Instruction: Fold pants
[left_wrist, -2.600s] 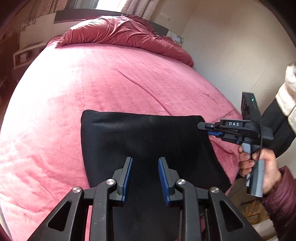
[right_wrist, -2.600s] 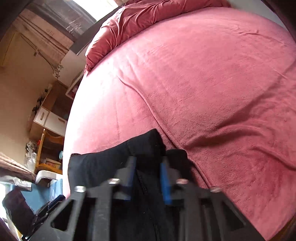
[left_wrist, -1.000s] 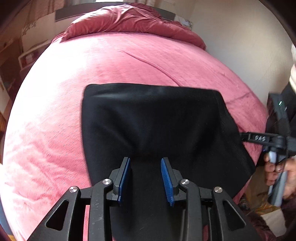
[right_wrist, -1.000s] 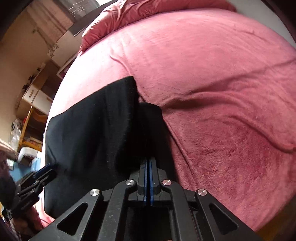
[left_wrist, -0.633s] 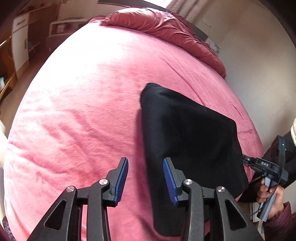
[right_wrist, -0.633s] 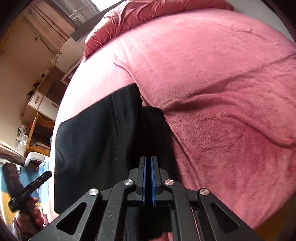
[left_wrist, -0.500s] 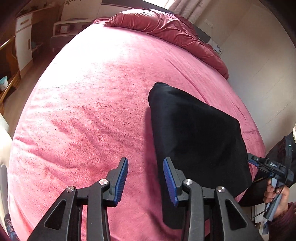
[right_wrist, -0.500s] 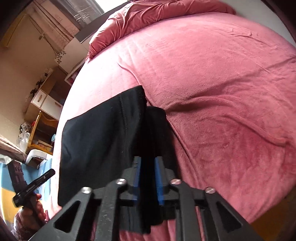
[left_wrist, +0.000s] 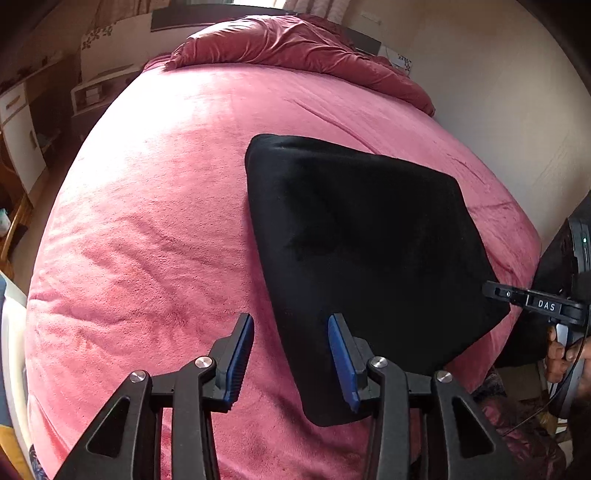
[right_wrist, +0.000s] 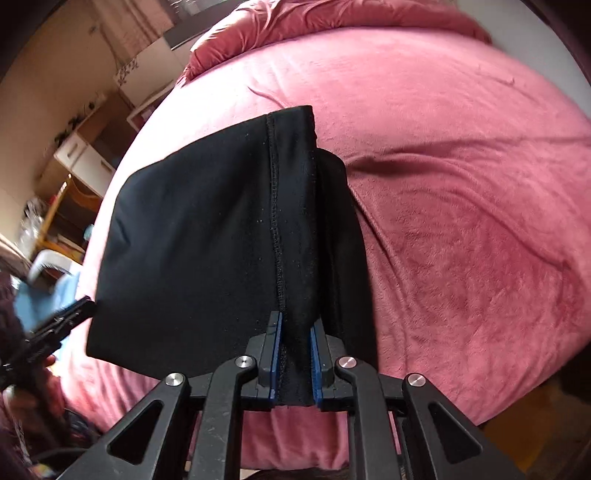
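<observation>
1. While the right gripper (right_wrist: 294, 363) sits at 6 o'clock in its own view, its jaws have just been closing and now stand narrow, pinching a stitched edge of the pants (right_wrist: 207, 243) between the blue pads.
2. At 6 o'clock in the left wrist view, the left gripper (left_wrist: 291, 354) has just been opening; its jaws stand moderately wide and hold nothing, straddling the near-left edge of the pants (left_wrist: 365, 251) without pressing on it.
3. Judged state of work: the black pants lie as a compact folded rectangle on the pink blanket (left_wrist: 147, 229), toward 3 o'clock from centre in the left view. Folding appears nearly complete.
4. Recommended practice: keep the pinch low on the hem, align the lifted edge over the layer beneath, and lay it flat before letting go; the free left jaws could steady the opposite edge.
5. Risk: soft bedding may let layers creep.
6. Farthest, at 12 o'clock, a bunched red duvet (left_wrist: 295, 48) lies well apart.
</observation>
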